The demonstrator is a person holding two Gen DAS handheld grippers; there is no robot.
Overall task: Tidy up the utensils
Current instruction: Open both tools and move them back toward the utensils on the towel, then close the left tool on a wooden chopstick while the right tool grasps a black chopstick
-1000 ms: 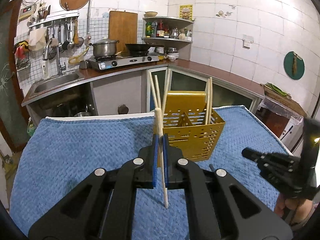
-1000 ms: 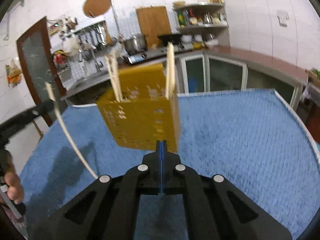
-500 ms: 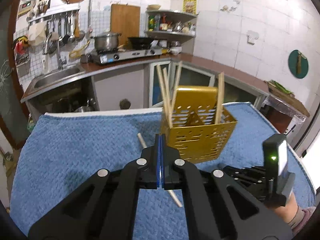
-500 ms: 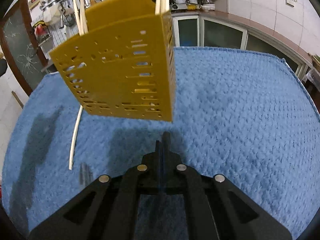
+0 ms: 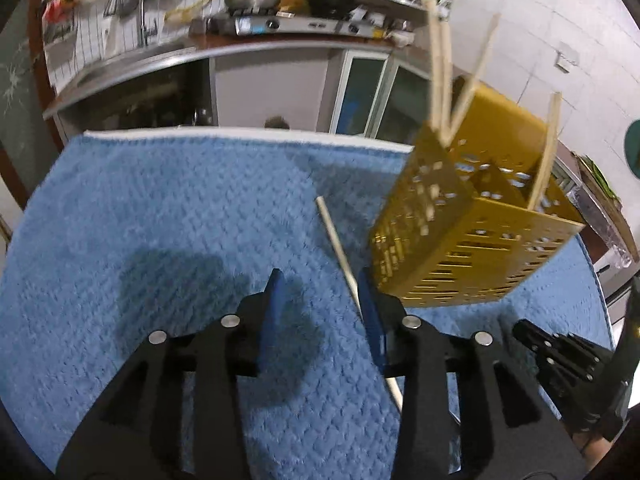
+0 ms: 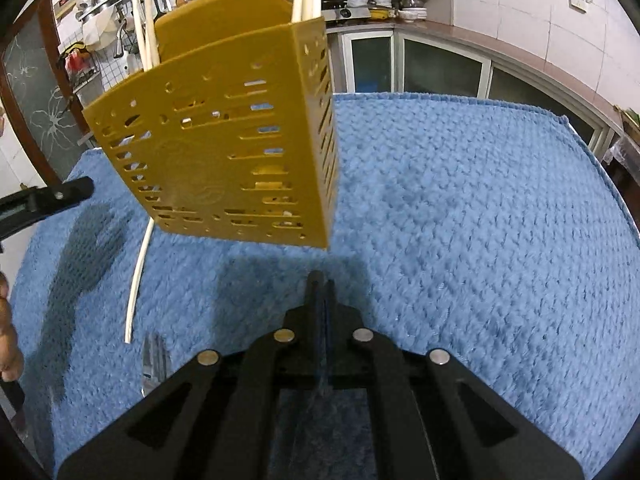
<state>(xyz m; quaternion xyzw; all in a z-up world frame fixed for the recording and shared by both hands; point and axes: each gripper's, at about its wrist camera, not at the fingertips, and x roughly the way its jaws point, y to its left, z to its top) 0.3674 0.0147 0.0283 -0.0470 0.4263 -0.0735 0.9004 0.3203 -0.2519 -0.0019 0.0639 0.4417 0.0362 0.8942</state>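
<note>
Where it stands, yellow caddy (image 6: 224, 140), chopsticks (image 5: 440, 68) inside

I'm counting one yellow holder (image 5: 472, 236), four chopsticks (image 5: 438, 64) sticking out of it, one loose chopstick (image 5: 338, 246) lying on the blue towel (image 5: 180, 220), and maybe one fork (image 6: 154, 364), it's blurry.

Loose chopstick (image 5: 340, 246): lower part hidden behind left gripper (image 5: 322, 312) finger. Fork (image 6: 154, 364): blurred, handle hidden by right gripper (image 6: 322, 280) body at 7 o'clock. Holder (image 6: 224, 136) base unseen.
</note>
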